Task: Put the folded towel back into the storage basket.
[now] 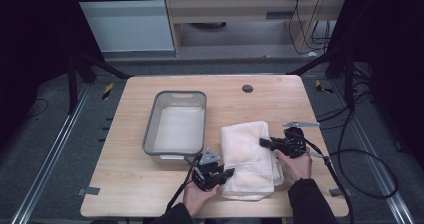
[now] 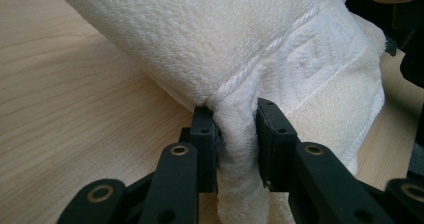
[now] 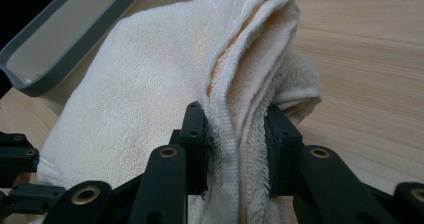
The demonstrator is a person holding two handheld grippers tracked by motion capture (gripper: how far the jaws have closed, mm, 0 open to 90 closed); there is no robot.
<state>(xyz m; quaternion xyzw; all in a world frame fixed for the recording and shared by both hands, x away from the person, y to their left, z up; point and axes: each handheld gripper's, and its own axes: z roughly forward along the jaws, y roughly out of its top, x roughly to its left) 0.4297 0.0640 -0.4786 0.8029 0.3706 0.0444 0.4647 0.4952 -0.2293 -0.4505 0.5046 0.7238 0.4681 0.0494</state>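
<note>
High view, item one: a light wooden rectangular table (image 1: 150, 194) with a small dark round grommet (image 1: 247, 88) near its far edge. Item two: a grey-rimmed rectangular plastic tub (image 1: 176, 121), standing left of centre, its inside pale. Item three: a folded white terry towel (image 1: 247, 159), lying just right of the tub and reaching toward the near edge.

Item four: our left gripper (image 1: 227, 174), held in our left hand (image 1: 197, 196) at the towel's near left corner. In the left gripper view we log its jaws clamped on a pinched fold of the towel (image 2: 240, 149), with the woven border band running across the cloth above them and bare table to the left.

Item five: our right gripper (image 1: 263, 142), held in our right hand (image 1: 296, 165) at the towel's right side, its cable trailing off to the right. In the right gripper view we log its jaws closed on the stacked towel edges (image 3: 240, 149), layers bunched upright between them; the tub's rim (image 3: 75, 39) shows at upper left.
</note>
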